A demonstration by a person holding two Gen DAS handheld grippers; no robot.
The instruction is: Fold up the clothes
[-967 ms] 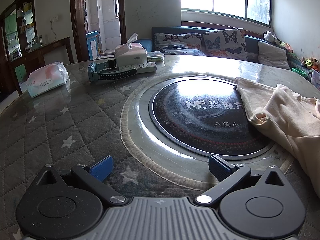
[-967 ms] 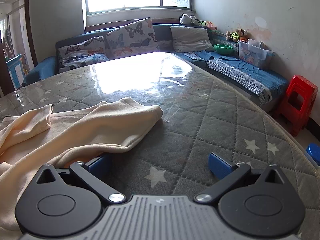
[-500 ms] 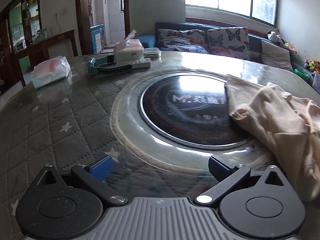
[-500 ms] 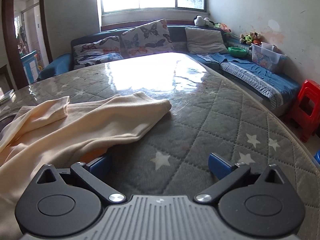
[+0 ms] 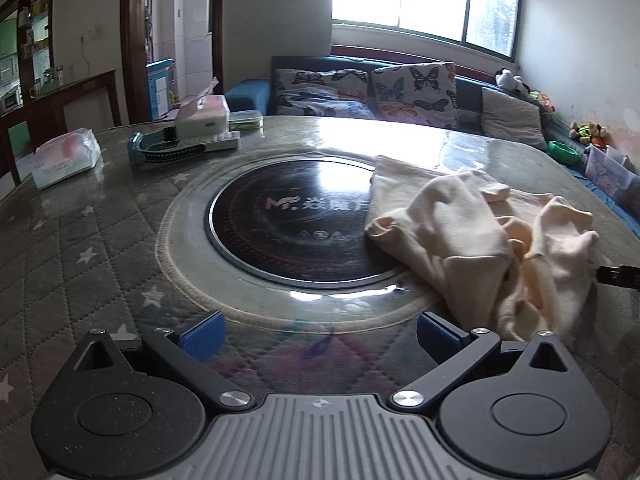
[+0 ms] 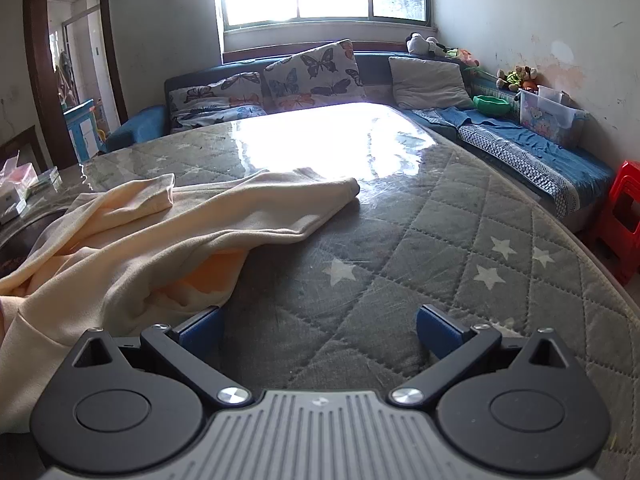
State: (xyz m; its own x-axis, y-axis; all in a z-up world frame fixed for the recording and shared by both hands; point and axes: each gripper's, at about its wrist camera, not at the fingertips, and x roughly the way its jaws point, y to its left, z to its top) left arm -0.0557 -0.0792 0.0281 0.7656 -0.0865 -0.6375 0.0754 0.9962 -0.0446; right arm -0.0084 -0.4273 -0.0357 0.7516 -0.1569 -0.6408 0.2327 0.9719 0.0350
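both claws wide apart, empty: left claw (image 5: 319,332), right claw (image 6: 319,330); cream garment (image 5: 476,236) crumpled on table (image 5: 100,248).

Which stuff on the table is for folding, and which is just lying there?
For folding: cream garment, left gripper, right gripper.
Just lying there: tissue box, tissue pack, remote, blue watch.

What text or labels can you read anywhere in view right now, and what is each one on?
"M" logo, then characters too blurred to read: on the black round cooktop set in the table.
Small symbols below that logo: not legible.
Print on the plastic tissue pack: too small to read.
Cartoon picture on the clear storage box: no readable words.
Cream garment: no visible label.
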